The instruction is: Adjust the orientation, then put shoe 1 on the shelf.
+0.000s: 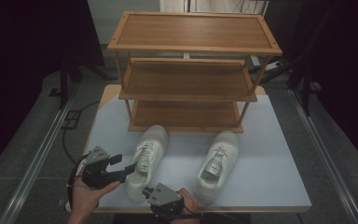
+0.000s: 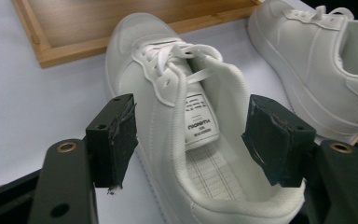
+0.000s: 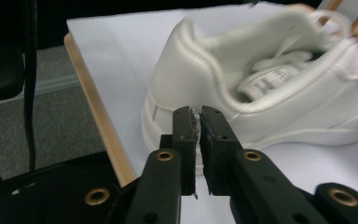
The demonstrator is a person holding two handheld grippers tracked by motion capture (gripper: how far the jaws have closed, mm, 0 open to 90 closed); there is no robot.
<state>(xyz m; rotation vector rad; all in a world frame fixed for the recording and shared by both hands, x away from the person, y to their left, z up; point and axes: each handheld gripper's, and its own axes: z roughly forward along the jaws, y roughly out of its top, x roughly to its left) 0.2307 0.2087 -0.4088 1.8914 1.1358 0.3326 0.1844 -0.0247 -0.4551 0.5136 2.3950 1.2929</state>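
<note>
Left shoe (image 1: 145, 161): white sneaker on the table (image 1: 270, 177), toe toward the rack (image 1: 191, 70); heel cut off at the bottom of the left gripper view.
Right shoe (image 1: 217, 164): well apart, alongside; heel end blurred in the right gripper view.
Left gripper (image 1: 127, 169): jaws spread wide either side of the left shoe's collar (image 2: 214, 93); pads (image 2: 116, 135) not pressing; contact hard to judge.
Right gripper (image 1: 145, 192): low at the table's near edge, jaws almost together, a thin gap, nothing between them, just short of the right shoe's heel (image 3: 168, 107).
Hands: partly cut off below.
</note>
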